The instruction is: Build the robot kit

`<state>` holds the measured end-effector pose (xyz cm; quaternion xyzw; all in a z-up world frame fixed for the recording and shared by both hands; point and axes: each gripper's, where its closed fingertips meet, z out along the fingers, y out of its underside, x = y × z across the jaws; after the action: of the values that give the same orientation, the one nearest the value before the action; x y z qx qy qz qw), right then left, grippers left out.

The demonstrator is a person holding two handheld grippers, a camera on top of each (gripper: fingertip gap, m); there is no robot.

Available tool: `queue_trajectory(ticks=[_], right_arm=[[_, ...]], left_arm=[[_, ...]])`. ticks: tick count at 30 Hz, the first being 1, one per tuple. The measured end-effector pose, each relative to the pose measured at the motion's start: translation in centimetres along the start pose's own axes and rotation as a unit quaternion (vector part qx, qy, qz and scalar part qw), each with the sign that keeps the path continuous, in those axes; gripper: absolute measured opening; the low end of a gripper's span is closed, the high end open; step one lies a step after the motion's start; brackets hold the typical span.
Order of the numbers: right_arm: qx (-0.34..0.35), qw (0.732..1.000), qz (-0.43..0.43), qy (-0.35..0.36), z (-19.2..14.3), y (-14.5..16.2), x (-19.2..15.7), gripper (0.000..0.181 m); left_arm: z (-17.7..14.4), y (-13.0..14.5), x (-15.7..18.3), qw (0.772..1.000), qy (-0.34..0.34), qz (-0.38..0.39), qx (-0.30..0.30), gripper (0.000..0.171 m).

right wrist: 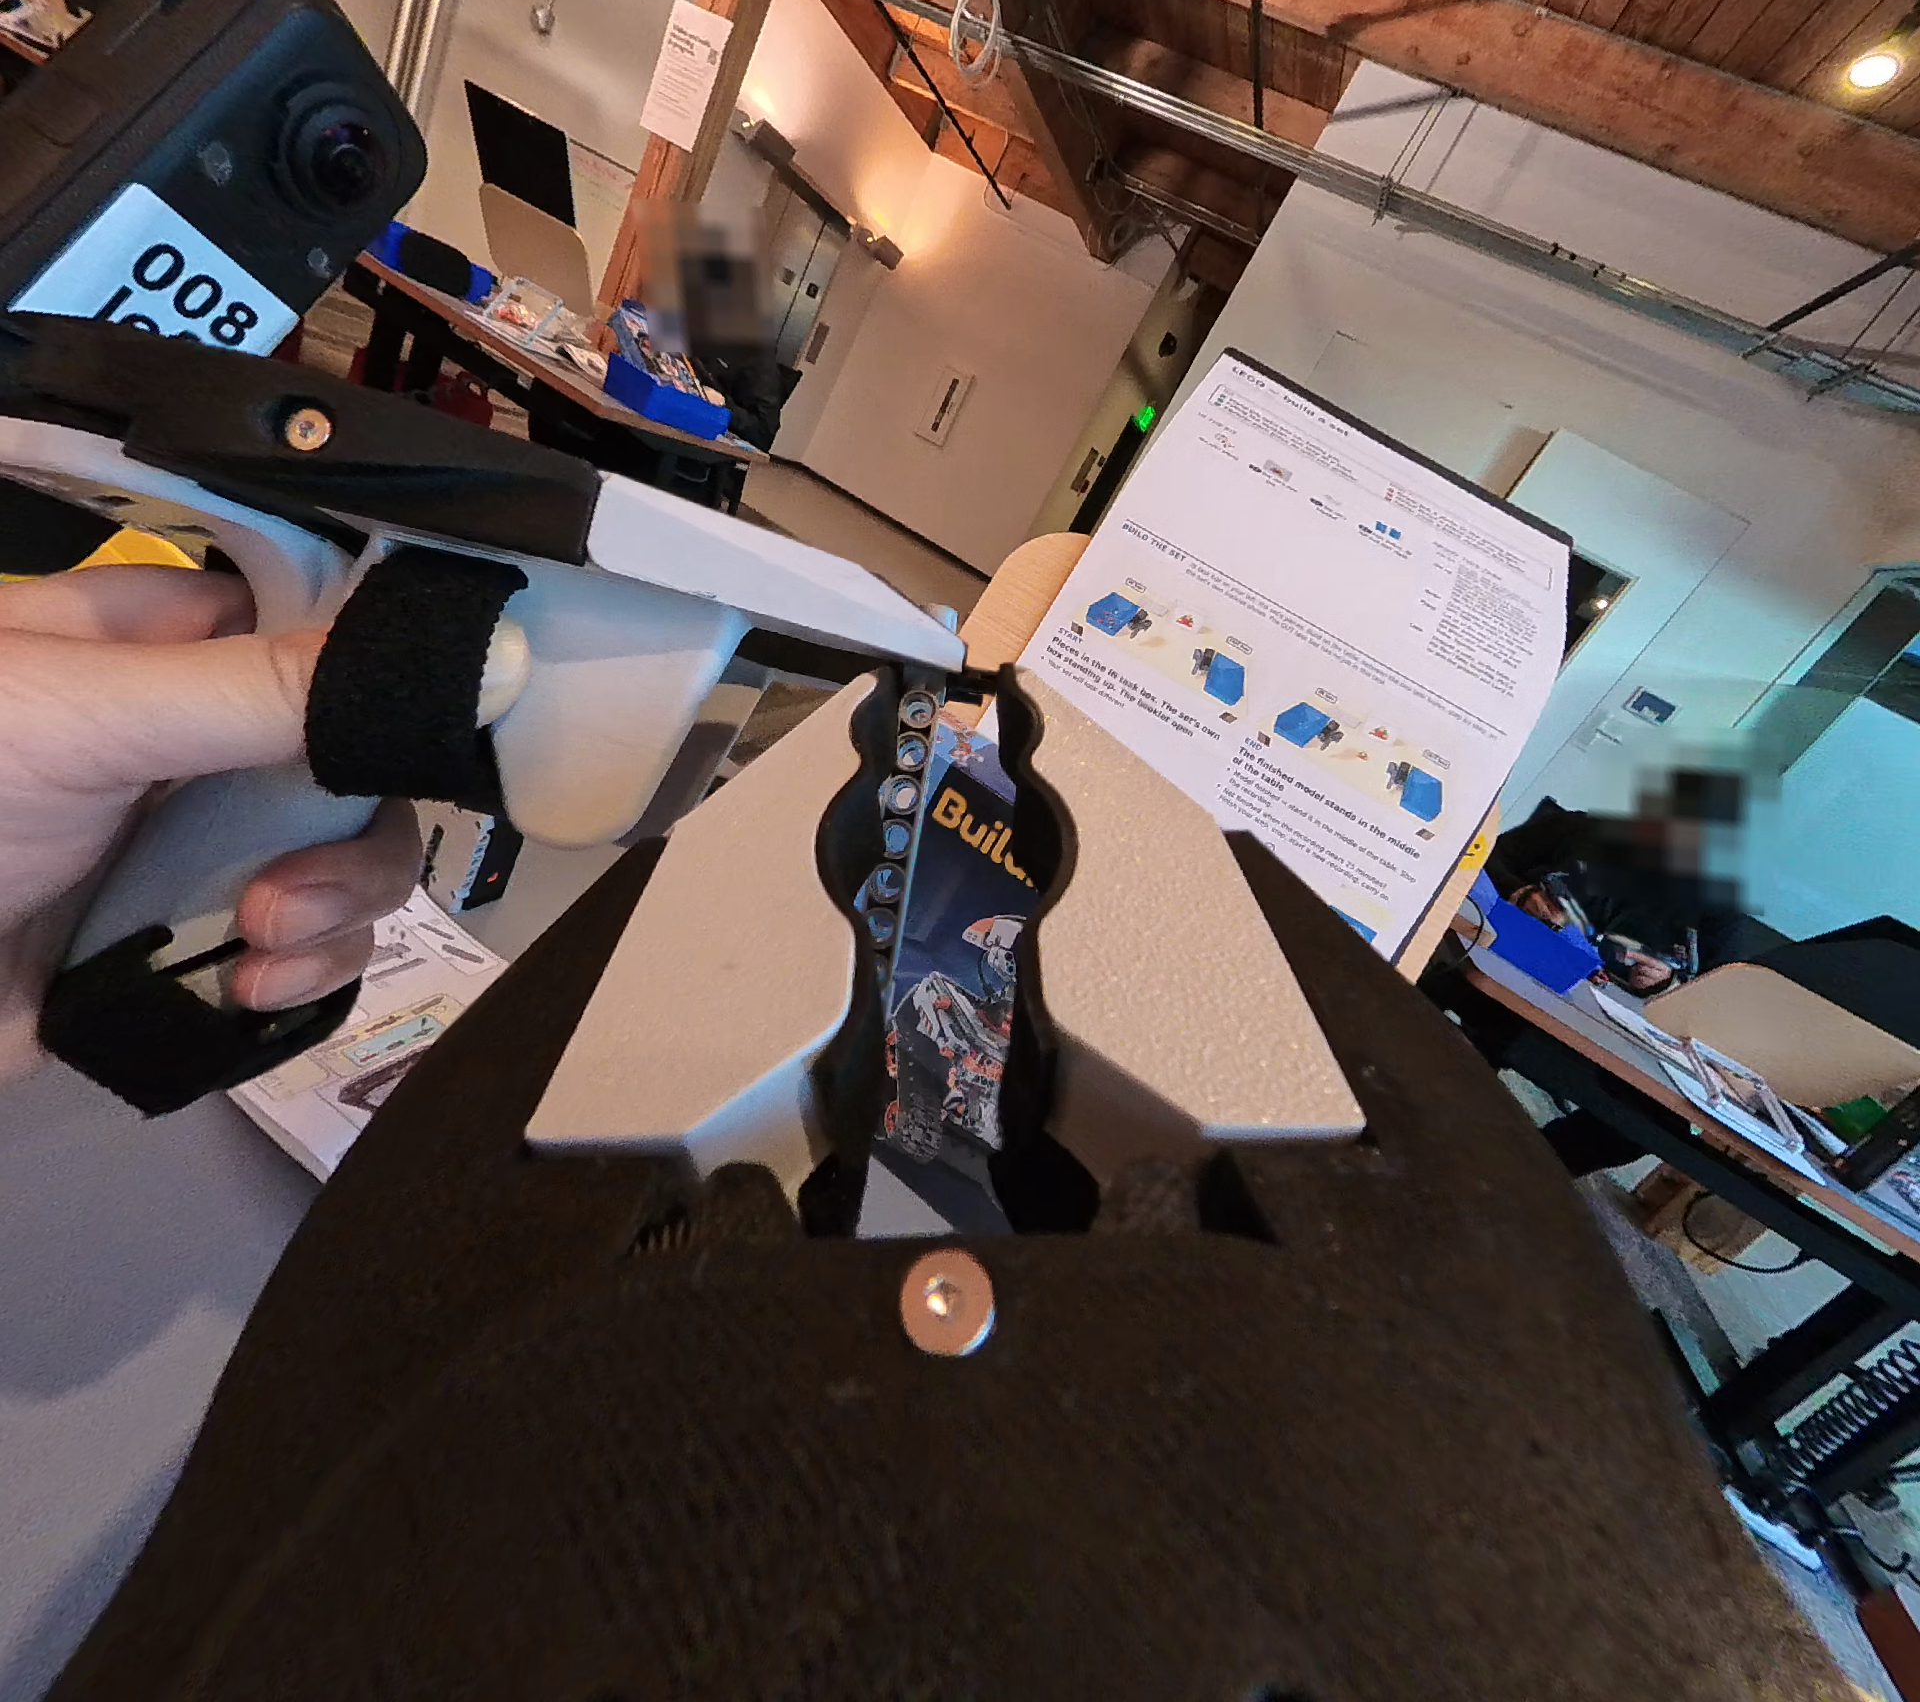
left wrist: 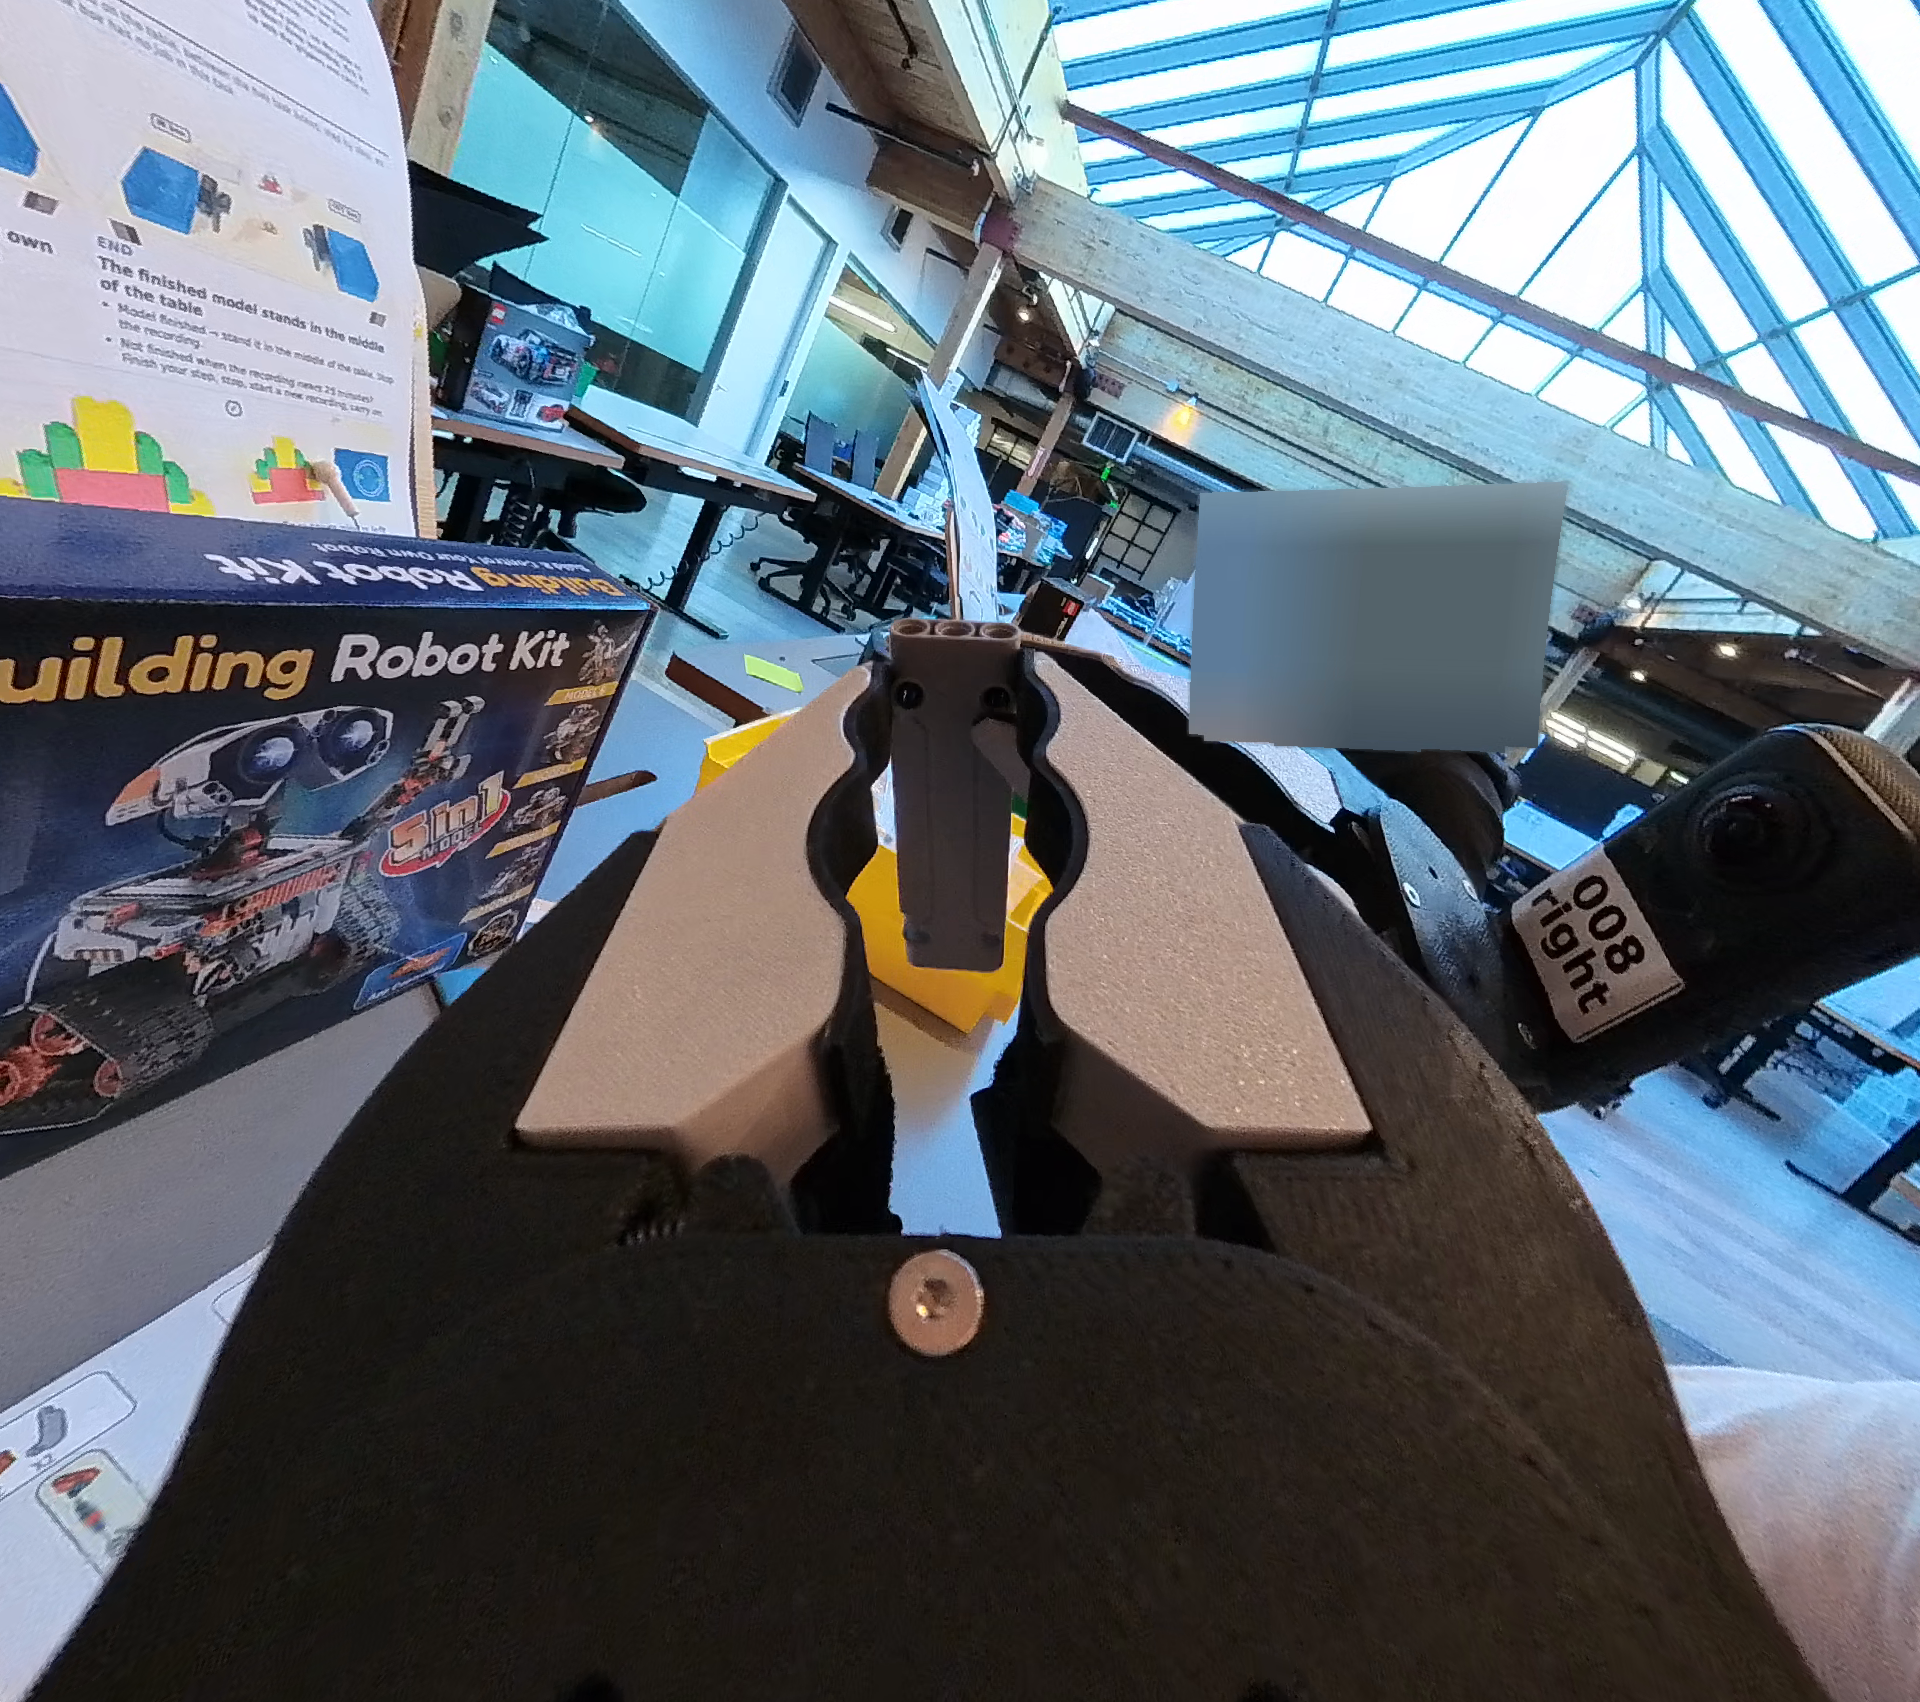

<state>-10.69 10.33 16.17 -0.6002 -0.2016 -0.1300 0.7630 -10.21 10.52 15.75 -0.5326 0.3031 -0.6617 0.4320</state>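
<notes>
My left gripper [left wrist: 956, 676] is shut on a grey beam piece [left wrist: 951, 800] with three holes at its far end, held upright between the fingertips. My right gripper [right wrist: 945, 686] is shut on a long grey holed beam [right wrist: 899, 821] that lies against its left finger, with a small black pin [right wrist: 971, 684] at the tip. In the right wrist view the left gripper's fingers [right wrist: 790, 582] reach in from the left and meet the beam's top end, and a hand [right wrist: 135, 717] holds the left gripper. The right gripper's body [left wrist: 1662, 873] shows at the right of the left wrist view, its fingers hidden.
A dark blue robot kit box [left wrist: 291, 769] stands at the left, also seen between the right fingers [right wrist: 966, 946]. A printed instruction sheet [left wrist: 187, 146] [right wrist: 1299, 613] stands behind it. A yellow bin [left wrist: 935, 977] sits beyond the left fingers. An open booklet [right wrist: 364, 1029] lies on the table. Left and right tips are no more than a few centimetres apart.
</notes>
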Motion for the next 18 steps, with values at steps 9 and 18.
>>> queue_trajectory(ticks=[9, 18], right_arm=[[0.02, 1.0, -0.005, -0.008, -0.3, 0.2, 0.4, 0.015], [0.006, 0.999, -0.021, -0.027, -0.2, 0.8, 0.4, 0.013]], left_arm=[[0.4, 0.2, 0.2, 1.0, -0.006, 0.007, 0.019, 0.022], [0.6, 0.6, -0.2, 1.0, -0.006, -0.012, 0.028, 0.022]])
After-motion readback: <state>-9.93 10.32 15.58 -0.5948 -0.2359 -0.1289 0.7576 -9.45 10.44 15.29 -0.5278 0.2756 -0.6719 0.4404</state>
